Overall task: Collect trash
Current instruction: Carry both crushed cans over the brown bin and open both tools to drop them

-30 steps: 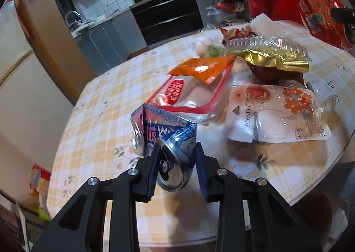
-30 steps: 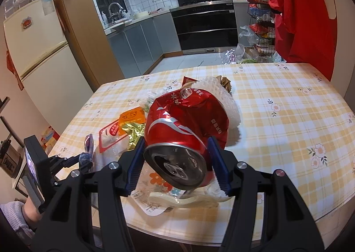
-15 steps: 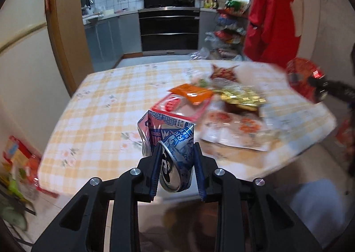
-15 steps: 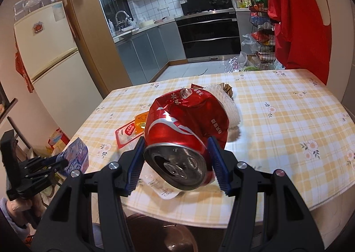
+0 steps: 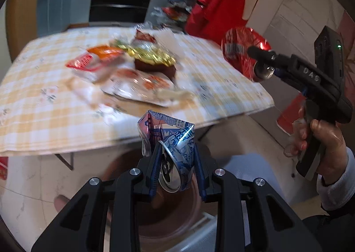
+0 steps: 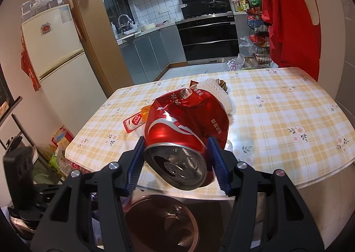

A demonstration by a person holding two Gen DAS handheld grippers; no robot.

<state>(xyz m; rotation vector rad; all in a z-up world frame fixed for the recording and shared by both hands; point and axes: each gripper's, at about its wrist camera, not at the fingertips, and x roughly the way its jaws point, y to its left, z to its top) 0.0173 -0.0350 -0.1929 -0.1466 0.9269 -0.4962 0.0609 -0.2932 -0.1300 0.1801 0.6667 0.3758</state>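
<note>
Left wrist view: the left hand-held gripper [image 5: 177, 172] is clamped on a crushed blue can [image 5: 170, 152] held off the worktop [image 5: 40, 105], above a brown bin [image 5: 173, 214] at 6 o'clock, with wrappers [image 5: 137, 78] lying on the checked cloth at 11 o'clock. At 2 o'clock a hand [image 5: 321, 141] carries the right hand-held gripper [image 5: 259, 61], its pads pressed on a crushed red can [image 5: 241, 52]. Right wrist view: the right hand-held gripper [image 6: 177, 161] grips the red can [image 6: 186, 127] over the worktop's [image 6: 277, 107] near edge, the bin [image 6: 162, 223] below at 6 o'clock.

Home kitchen, fridge [image 6: 55, 52], sink tap [image 6: 123, 18], built-in oven [image 6: 208, 36], checked-cloth table [image 6: 277, 105]
</note>
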